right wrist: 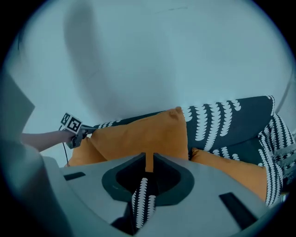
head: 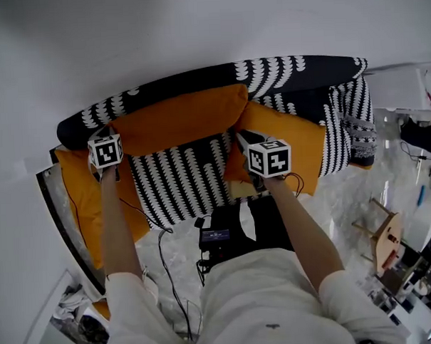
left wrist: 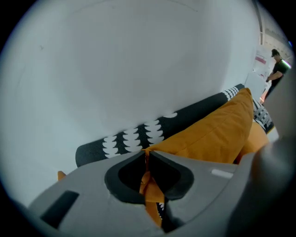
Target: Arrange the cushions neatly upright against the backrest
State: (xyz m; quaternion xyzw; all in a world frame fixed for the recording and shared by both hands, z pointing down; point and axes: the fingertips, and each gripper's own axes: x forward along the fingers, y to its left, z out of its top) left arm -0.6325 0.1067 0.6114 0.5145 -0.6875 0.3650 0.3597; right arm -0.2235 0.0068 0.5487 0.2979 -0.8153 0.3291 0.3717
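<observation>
A black-and-white patterned sofa (head: pixel 180 178) stands against a white wall. The middle orange cushion (head: pixel 177 119) leans long-side up on the backrest (head: pixel 296 70). My left gripper (head: pixel 110 131) is shut on its left corner, and orange fabric is pinched between the jaws (left wrist: pixel 147 159). My right gripper (head: pixel 241 139) is at the cushion's lower right edge, with a strip of orange filling the narrow slot between its tips (right wrist: pixel 149 161). A second orange cushion (head: pixel 289 149) slumps at the right. A third (head: pixel 85 198) lies over the left armrest.
A wooden stool (head: pixel 381 239) and cluttered shelves stand on the right. A black device (head: pixel 218 237) with cables sits in front of the person's body. Loose items (head: pixel 75 309) lie at lower left. Another person (left wrist: pixel 277 69) stands far off beyond the sofa's end.
</observation>
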